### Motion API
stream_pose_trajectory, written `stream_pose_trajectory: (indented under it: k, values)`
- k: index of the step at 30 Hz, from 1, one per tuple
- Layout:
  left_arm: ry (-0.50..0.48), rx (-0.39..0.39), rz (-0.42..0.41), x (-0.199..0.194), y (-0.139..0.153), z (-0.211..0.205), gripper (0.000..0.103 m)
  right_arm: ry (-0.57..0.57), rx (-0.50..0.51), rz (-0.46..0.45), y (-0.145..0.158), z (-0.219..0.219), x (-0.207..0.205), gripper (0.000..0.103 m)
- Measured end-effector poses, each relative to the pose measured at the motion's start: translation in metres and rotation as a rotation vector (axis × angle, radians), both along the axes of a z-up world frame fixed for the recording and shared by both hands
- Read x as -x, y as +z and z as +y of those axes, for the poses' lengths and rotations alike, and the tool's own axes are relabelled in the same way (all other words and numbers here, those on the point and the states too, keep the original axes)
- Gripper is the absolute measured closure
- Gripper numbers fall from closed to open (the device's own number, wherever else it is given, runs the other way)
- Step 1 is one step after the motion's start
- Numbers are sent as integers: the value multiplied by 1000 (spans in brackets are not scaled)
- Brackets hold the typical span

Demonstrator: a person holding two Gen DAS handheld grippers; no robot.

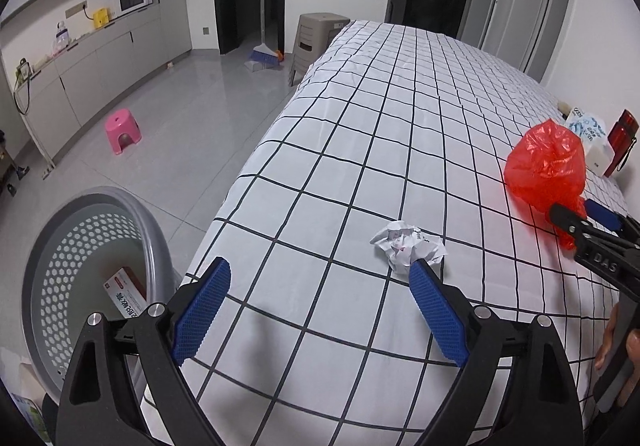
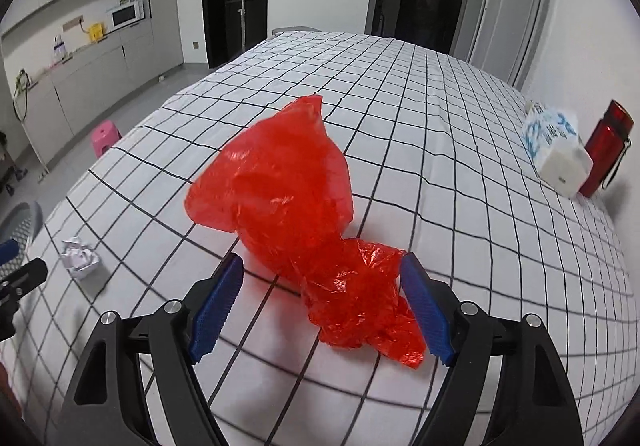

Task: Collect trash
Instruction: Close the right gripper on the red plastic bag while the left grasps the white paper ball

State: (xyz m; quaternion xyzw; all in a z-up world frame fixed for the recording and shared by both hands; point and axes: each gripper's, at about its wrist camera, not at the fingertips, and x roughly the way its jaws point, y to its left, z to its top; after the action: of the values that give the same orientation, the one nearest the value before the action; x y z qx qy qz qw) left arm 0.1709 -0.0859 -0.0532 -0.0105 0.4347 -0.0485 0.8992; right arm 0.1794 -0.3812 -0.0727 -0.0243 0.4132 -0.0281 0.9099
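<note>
While both grippers hung over the checked bed (image 1: 360,118), the right gripper (image 2: 322,282) stood wide with the red plastic bag (image 2: 280,186) between its fingers, the bag's crumpled tail beside the right pad, no squeeze visible. The left gripper (image 1: 320,286) was wide and empty, the crumpled paper ball (image 1: 404,244) on the bed just past its right fingertip. The grey basket (image 1: 60,246) sat on the floor beside the bed, a box (image 1: 126,292) inside.

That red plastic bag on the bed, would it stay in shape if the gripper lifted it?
Probably not. The red plastic bag looks thin and crinkled, so it should sag. It seems light, likely slippery, puffed with air.
</note>
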Motion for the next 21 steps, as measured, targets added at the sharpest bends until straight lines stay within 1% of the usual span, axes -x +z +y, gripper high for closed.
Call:
stream_pose_trajectory:
  k: [3, 5, 6, 7, 9, 10, 13, 21]
  values:
    - [-1, 0, 3, -2, -2, -2, 14, 14, 14, 1, -4, 4, -5, 27]
    - [-2, -6, 4, -3, -4, -5, 14, 25, 24, 4, -8, 7, -7, 39]
    - [-2, -9, 5, -3, -5, -6, 14, 28, 26, 11, -10, 8, -9, 51]
    - [-2, -10, 6, -4, -6, -8, 14, 30, 27, 18, -12, 9, -10, 56]
    - [-3, -11, 10, -5, -8, -9, 14, 34, 15, 7, -12, 10, -10, 58]
    - [-4, -12, 10, -5, -9, -10, 14, 37, -1, 2, -12, 9, -9, 61]
    - [-7, -10, 12, -6, -10, -16, 14, 39, -56, -9, -9, 3, -7, 64]
    - [-22, -22, 18, -15, -15, -35, 14, 40, -157, -29, 1, -5, -1, 66]
